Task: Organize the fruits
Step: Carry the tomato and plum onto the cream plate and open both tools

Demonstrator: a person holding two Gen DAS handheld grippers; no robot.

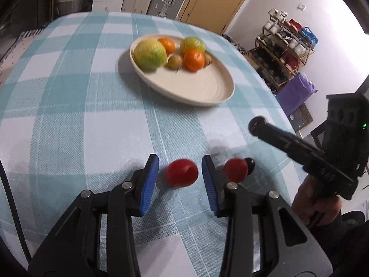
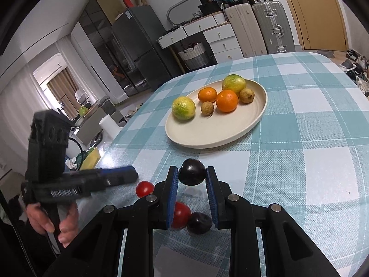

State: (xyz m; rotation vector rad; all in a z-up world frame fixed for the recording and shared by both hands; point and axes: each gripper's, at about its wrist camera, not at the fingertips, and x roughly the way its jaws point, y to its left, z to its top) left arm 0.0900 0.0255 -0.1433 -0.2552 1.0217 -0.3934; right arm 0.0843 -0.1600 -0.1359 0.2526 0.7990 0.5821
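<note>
**Right tongs clamp a dark plum, left tongs stand open around a red tomato**

In the left wrist view, the left tongs [image 1: 180,180] stand open on the checked tablecloth [image 1: 69,127]. Their 2 blue pads flank a red tomato [image 1: 182,172] that lies on the cloth; a gap shows on each side, so the pads do not press it. Just right of the right-hand pad lies a second red tomato [image 1: 236,169], with a small dark fruit [image 1: 251,165] touching its far side. Ahead of these tongs, well apart, sits a cream plate [image 1: 203,87] with 2 green-yellow citrus, 2 oranges and 2 small brown fruits grouped at its far end. At the right edge a hand [image 1: 318,205] holds the other tool.

In the right wrist view, a hand [image 2: 55,219] at the left grips the left tool. Right of it, the right tongs [image 2: 192,173] are closed on a dark plum [image 2: 192,172], held at the tips of the blue pads. Below the tips, on the cloth, lie a red tomato [image 2: 182,214] and another dark plum [image 2: 199,222], touching each other. A further red tomato [image 2: 144,188] lies just left of these tongs. The plate [image 2: 221,136] sits ahead, slightly right.
</note>
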